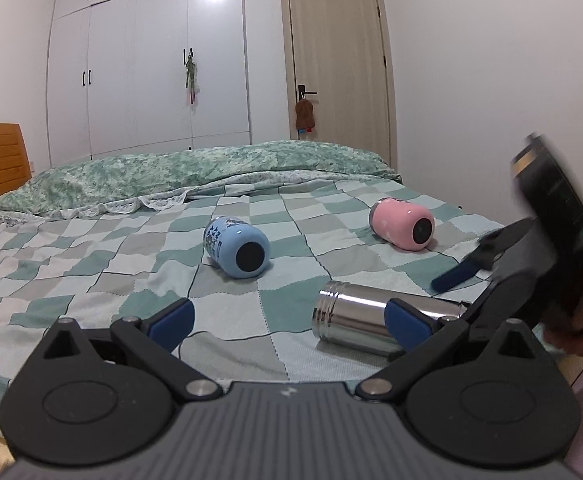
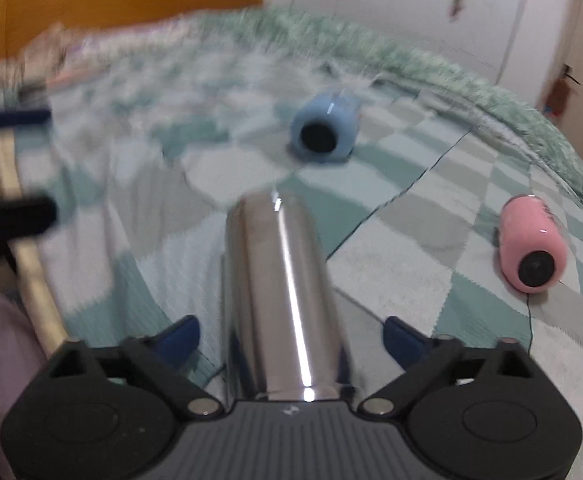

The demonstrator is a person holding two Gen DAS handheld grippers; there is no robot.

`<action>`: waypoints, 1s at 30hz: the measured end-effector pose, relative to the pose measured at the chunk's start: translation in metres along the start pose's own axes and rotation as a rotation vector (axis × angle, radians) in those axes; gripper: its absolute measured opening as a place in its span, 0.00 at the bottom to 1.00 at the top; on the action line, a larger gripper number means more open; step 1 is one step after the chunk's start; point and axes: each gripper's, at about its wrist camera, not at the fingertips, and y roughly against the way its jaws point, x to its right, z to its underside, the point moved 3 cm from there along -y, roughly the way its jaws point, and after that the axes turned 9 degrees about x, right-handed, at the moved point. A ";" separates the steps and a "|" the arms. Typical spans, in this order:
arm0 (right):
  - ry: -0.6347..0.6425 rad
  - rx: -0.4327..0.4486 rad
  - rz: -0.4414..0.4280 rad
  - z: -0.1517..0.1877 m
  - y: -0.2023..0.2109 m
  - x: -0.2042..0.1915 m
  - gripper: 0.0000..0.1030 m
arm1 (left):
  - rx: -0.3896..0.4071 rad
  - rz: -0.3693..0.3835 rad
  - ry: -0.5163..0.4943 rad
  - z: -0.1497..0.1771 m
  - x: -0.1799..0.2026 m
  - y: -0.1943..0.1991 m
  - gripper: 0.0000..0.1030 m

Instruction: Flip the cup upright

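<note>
- The steel cup (image 2: 279,292) lies on its side on the bed (image 1: 91,276), on the checked blanket near the front edge, towards the right-hand corner; in the left wrist view its threaded mouth points left and its far end runs off behind the right gripper's frame.
- The right gripper (image 2: 291,332) straddles this cup: its two blue pads stand one on each side of the body, spread wide with blanket visible between pad and steel, so the claw is open and grips nothing yet.
- The relation that matters: the cup's long axis runs straight ahead, in line with the fingers rather than across them, and its near end sits deep between the jaws, close against the gripper body.
- My judgement: closing here would pinch the cup across its width near that end, and standing it up would call for pitching the wrist.
- The left gripper (image 1: 291,322) hovers low over the front edge with its pads spread apart, holding nothing; the right one is much nearer.
- A blue cup (image 1: 236,247) and a pink cup (image 1: 402,225) also lie on their sides farther up the bed, well apart from both claws.
</note>
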 end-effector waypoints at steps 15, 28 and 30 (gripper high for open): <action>-0.259 0.466 0.368 0.089 0.123 0.041 1.00 | -0.127 -0.010 0.022 -0.008 0.063 -0.015 1.00; -0.281 0.561 0.544 0.119 0.139 0.085 1.00 | -0.212 -0.180 0.027 0.000 0.138 -0.078 1.00; -0.305 0.560 0.543 0.124 0.140 0.092 1.00 | -0.212 -0.213 0.055 -0.001 0.142 -0.086 1.00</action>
